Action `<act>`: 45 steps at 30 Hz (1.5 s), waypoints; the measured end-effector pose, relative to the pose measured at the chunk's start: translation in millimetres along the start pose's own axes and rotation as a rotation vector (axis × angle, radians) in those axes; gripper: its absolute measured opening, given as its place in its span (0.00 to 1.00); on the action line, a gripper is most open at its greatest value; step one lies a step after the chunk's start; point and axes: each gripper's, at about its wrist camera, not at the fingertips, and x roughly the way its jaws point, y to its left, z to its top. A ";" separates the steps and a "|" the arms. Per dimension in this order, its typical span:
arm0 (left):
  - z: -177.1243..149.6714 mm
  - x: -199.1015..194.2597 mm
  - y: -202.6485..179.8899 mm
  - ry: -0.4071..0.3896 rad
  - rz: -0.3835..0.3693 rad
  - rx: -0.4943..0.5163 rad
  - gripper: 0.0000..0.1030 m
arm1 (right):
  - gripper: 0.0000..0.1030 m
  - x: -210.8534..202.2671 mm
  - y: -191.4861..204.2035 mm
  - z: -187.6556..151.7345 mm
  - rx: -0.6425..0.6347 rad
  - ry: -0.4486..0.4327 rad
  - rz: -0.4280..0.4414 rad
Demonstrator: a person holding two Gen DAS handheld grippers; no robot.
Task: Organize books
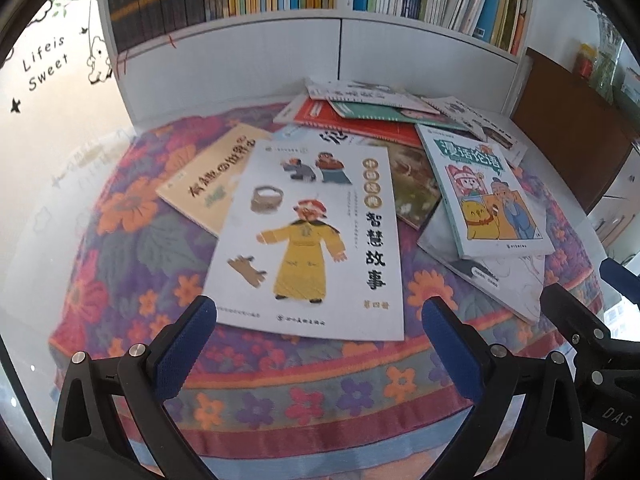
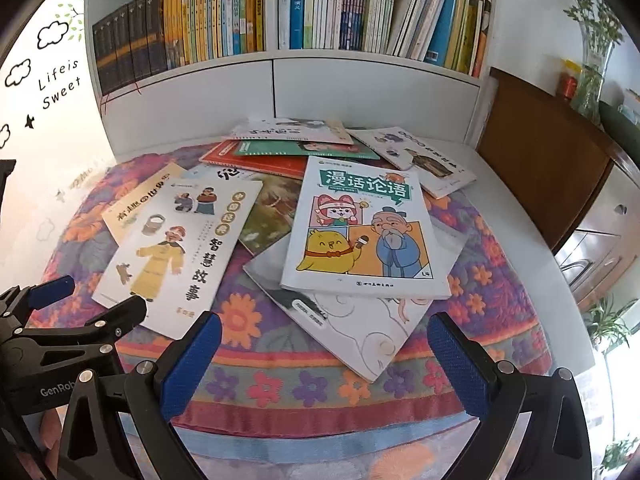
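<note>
On the flowery cloth (image 2: pixel 256 320), books (image 2: pixel 360 232) lie scattered; left gripper (image 1: pixel 320 344) and right gripper (image 2: pixel 324 356) both spread wide, holding nothing.

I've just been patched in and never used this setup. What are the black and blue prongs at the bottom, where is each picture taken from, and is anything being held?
There is no robot arm: a person holds a two-finger gripper in each hand, with a fisheye camera on each looking along its fingers. The blue-padded prongs are those fingers. One picture is from the left gripper, the other from the right gripper; each also catches the other at its edge. Both are open and hold nothing. Ahead, loose books lie overlapping on a flowered cloth: nearest the left gripper a white book showing a yellow-robed figure, nearest the right a comic book with a chick and an old man. Behind is a filled bookshelf.
</note>
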 end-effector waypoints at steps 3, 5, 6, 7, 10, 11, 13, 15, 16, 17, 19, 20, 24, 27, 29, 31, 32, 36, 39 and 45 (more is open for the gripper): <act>2.7 -3.7 2.2 -0.013 -0.014 0.010 0.99 | 0.99 -0.9 2.8 2.2 0.015 -0.002 0.022; 4.2 -5.0 3.6 -0.019 -0.020 0.013 0.99 | 0.99 -1.0 5.0 3.3 0.014 -0.004 0.022; 5.9 -4.8 4.8 -0.019 -0.024 0.015 0.99 | 0.99 -1.3 5.9 4.0 0.015 -0.006 0.025; 6.8 -4.4 5.5 -0.018 -0.026 0.014 0.99 | 0.99 -1.5 6.9 4.5 0.016 -0.009 0.031; 9.7 -2.4 7.8 -0.018 -0.030 0.020 0.99 | 0.99 -1.1 7.9 5.5 0.023 -0.012 0.044; 10.7 -1.0 8.4 -0.017 -0.028 0.024 0.99 | 0.99 -0.6 8.3 5.7 0.028 -0.012 0.047; 12.2 1.9 9.6 -0.011 -0.031 0.032 0.99 | 0.99 0.5 8.0 6.0 0.040 -0.015 0.058; 13.6 4.6 11.4 -0.009 -0.034 0.040 0.99 | 0.99 1.7 7.3 6.4 0.053 -0.015 0.067; 14.2 5.7 12.3 -0.008 -0.032 0.042 0.99 | 0.99 2.5 7.4 6.7 0.060 -0.017 0.076; 14.7 7.0 13.5 -0.007 -0.032 0.044 0.99 | 0.99 2.9 7.9 7.5 0.067 -0.026 0.098; 17.1 11.1 17.4 -0.001 -0.039 0.039 0.99 | 0.99 3.9 9.6 9.0 0.075 -0.027 0.123; 18.1 12.7 19.2 0.002 -0.042 0.035 0.99 | 0.99 5.1 11.7 10.4 0.073 -0.025 0.133; 25.0 21.0 32.8 -0.003 -0.048 0.036 0.99 | 0.99 11.4 21.2 17.9 0.042 -0.015 0.138; 30.2 30.7 52.4 -0.011 0.003 0.021 0.99 | 0.96 19.4 24.7 24.6 0.042 0.003 0.193; 33.2 38.5 64.1 0.001 0.012 0.005 0.99 | 0.95 29.1 27.8 29.7 0.044 0.027 0.215; 34.5 46.9 74.7 0.014 0.006 -0.016 0.99 | 0.90 39.8 30.0 32.9 0.052 0.052 0.204; 34.7 50.5 77.5 0.017 -0.008 -0.020 0.99 | 0.87 44.3 30.6 33.7 0.057 0.062 0.208; 30.8 61.6 75.4 0.031 -0.055 -0.007 0.99 | 0.86 57.5 35.5 33.4 0.065 0.087 0.242; 28.6 73.8 76.8 0.060 -0.039 -0.011 0.99 | 0.82 69.9 42.4 31.9 0.057 0.107 0.256; 22.0 96.4 86.4 0.122 -0.031 -0.040 0.99 | 0.59 107.6 60.4 27.1 0.057 0.199 0.347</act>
